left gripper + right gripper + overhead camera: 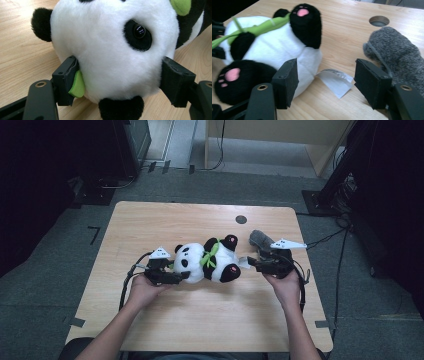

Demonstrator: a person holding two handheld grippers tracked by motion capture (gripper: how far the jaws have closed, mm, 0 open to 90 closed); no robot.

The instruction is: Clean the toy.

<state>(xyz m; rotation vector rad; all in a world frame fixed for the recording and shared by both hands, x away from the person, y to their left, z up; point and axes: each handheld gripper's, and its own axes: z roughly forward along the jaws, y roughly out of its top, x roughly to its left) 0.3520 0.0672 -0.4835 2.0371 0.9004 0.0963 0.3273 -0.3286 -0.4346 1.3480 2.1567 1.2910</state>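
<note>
Left gripper (pixel 183 276) has its jaws pressed against both sides of the panda toy's head (pixel 112 50), pinching it; a green felt leaf (pixel 77 85) is caught at one pad. Panda toy (pixel 209 260) lies on its side near the middle of the wooden table (pixel 150 225), head toward the left gripper, feet with pink soles toward the right. Right gripper (pixel 251 262) sits just beside the toy's rear, jaws spread, with the white sewn-in tag (pixel 335 81) lying on the table between them, not pinched. Grey sock (pixel 397 55) lies near the right gripper, beside the round hole (pixel 241 219) in the tabletop.
</note>
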